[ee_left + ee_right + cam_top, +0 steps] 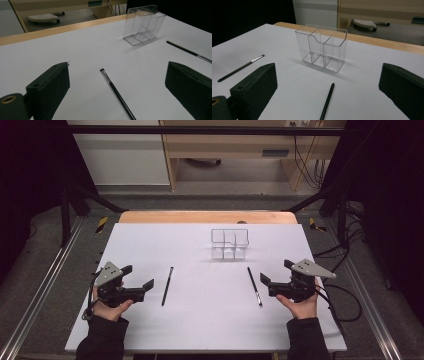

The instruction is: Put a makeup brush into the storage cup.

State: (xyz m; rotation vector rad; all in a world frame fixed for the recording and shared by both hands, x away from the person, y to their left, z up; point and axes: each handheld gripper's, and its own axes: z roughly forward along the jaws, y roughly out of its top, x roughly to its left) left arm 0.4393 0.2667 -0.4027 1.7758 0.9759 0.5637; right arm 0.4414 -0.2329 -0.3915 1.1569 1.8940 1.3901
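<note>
A clear plastic organizer with several compartments stands upright toward the back of the white sheet. Two thin black makeup brushes lie flat in front of it: the left brush and the right brush. My left gripper rests open just left of the left brush, held in a hand. My right gripper is open just right of the right brush. In the left gripper view, the left brush lies between the wide jaws, with the organizer beyond. In the right gripper view, the right brush points toward the organizer.
The white sheet covers a wooden table whose back edge shows behind the organizer. Metal rails run along both sides of the table. Cables trail on the floor at the right. A wooden desk stands far behind.
</note>
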